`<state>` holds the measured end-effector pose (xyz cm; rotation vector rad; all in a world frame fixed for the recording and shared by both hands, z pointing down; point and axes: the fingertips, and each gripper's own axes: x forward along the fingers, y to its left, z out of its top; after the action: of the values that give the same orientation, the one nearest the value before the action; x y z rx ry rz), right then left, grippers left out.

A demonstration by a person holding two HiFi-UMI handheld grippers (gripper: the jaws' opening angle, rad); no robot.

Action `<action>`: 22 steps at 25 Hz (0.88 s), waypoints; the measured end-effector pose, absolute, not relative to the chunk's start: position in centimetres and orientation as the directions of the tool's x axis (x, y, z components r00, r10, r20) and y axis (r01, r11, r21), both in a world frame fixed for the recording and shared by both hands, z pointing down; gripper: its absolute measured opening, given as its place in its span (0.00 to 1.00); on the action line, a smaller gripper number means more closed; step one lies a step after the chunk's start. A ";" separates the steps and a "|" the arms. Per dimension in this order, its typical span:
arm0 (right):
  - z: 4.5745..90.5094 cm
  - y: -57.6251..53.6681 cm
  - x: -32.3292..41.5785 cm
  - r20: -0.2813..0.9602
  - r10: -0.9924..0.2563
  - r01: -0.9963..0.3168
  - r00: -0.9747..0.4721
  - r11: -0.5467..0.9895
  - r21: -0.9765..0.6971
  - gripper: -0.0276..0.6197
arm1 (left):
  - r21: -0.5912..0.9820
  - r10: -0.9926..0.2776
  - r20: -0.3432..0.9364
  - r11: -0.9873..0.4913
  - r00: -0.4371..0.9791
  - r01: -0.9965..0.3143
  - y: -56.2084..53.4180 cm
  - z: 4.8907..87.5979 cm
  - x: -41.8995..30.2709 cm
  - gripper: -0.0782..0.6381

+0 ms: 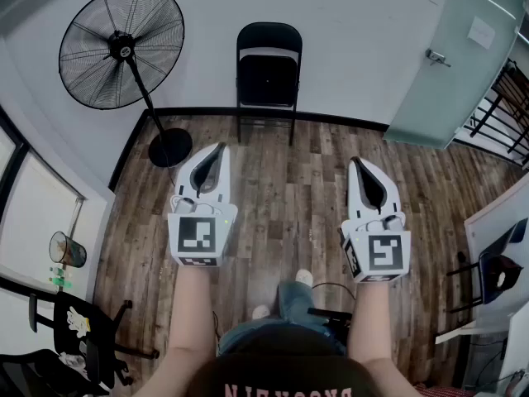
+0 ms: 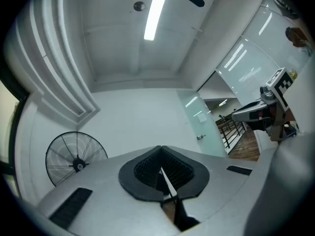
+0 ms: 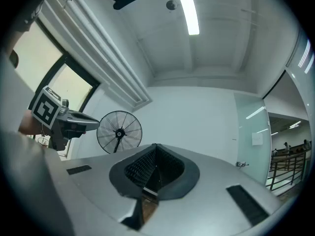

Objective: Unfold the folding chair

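A black metal folding chair [image 1: 269, 66] stands upright against the white wall at the far edge of the brown wood-plank floor [image 1: 289, 197] and looks folded flat. It is well apart from both claws. The left claw [image 1: 213, 160] is held out over the floor with its jaws pressed together and nothing between them. The right claw [image 1: 364, 170] beside it is likewise closed and empty. A black round pedestal fan [image 1: 121, 46] stands left of the chair, and a frosted glass door [image 1: 446, 56] is to the right.
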<state>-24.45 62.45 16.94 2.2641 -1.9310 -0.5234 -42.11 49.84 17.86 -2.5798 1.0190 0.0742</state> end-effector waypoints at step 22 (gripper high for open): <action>19.0 61.1 -23.8 -0.166 -0.973 -0.968 0.159 -0.187 0.169 0.93 | -0.147 -0.656 -0.168 -0.721 0.736 -0.677 47.7 18.7 -44.9 0.90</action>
<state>-23.81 61.09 18.98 2.3736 -1.9885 -0.3704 -44.88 47.69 18.71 -2.7387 1.0632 0.1532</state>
